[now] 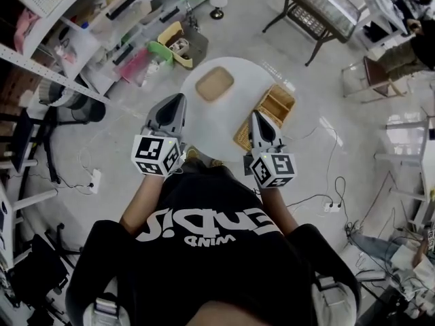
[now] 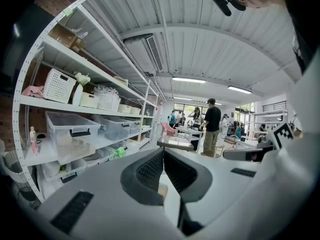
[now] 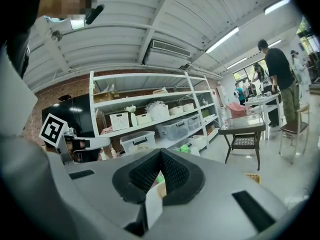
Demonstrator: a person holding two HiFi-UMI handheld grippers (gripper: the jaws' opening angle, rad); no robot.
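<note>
We hold both grippers at chest height, aimed level, so neither touches anything. Left gripper (image 1: 181,98) and right gripper (image 1: 255,116): jaws pinched together, empty. Below them, wicker basket (image 1: 269,114) sits at round table's (image 1: 245,79) right edge; tan tray (image 1: 215,84) mid-table, further out.
</note>
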